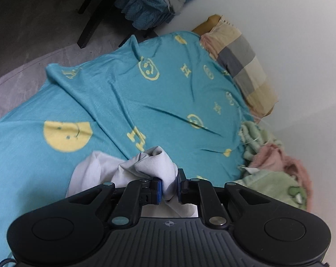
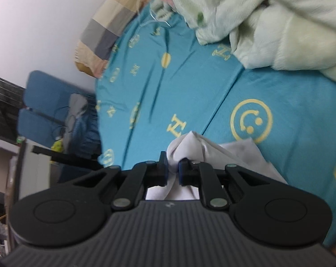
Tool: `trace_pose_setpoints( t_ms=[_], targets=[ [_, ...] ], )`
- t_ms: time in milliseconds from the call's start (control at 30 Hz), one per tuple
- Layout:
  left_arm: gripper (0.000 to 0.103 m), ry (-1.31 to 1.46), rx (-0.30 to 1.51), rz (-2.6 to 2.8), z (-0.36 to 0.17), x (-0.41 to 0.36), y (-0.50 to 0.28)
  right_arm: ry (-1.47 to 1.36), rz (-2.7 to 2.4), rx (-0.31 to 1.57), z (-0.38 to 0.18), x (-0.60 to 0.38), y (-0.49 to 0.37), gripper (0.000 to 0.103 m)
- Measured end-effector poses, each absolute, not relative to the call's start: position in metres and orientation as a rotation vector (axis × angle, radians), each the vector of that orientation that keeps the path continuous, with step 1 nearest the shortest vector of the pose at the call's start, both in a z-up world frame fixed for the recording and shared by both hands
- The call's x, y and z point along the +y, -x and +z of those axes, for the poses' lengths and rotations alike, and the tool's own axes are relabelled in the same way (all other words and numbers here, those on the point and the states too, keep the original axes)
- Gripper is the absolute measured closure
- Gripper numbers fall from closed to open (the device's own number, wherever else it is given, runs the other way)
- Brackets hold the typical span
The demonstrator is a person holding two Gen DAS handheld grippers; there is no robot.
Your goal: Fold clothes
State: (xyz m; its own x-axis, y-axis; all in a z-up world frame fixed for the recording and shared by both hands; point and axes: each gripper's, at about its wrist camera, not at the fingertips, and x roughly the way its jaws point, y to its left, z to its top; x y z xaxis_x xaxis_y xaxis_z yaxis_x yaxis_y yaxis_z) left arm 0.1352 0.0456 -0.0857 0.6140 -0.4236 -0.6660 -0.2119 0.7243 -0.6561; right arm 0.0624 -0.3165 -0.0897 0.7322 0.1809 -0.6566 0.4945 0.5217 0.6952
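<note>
Over the near part of the teal bedsheet, 2 grippers pinch 1 white garment
Left gripper and right gripper are each nearly closed on bunched cloth: light, limp, likely slippery, so grip corners or hems

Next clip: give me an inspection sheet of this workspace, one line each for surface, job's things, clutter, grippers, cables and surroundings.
Surface: bed with teal sheet, yellow smiley prints, creased.
Job's things: white garment, bunched, pinched at two spots above the sheet.
Clutter: checked pillow against the wall; green fleece and pink fleece heaped at the bed's edge.
Grippers: left hand-held gripper shut on the garment; right hand-held gripper shut on it too.
Cables: thin wire on the blue chair.
Surroundings: white wall, grey floor, dark chair legs.
</note>
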Motion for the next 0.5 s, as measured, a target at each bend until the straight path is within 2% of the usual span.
trace_pose_setpoints(
  t_ms=[233,433,500],
  targets=[
    [0.089,0.646,0.982,-0.15,-0.131,0.034,-0.171,-1.07,-0.227,0.826,-0.128,-0.326,-0.093,0.091],
    [0.089,0.559,0.96,-0.182,-0.129,0.027,-0.168,-1.139,-0.224,0.858,-0.148,-0.334,-0.103,0.089],
    [0.085,0.493,0.929,-0.212,-0.124,0.021,-0.164,-1.142,-0.195,0.848,-0.144,-0.335,-0.099,0.085]
  ],
)
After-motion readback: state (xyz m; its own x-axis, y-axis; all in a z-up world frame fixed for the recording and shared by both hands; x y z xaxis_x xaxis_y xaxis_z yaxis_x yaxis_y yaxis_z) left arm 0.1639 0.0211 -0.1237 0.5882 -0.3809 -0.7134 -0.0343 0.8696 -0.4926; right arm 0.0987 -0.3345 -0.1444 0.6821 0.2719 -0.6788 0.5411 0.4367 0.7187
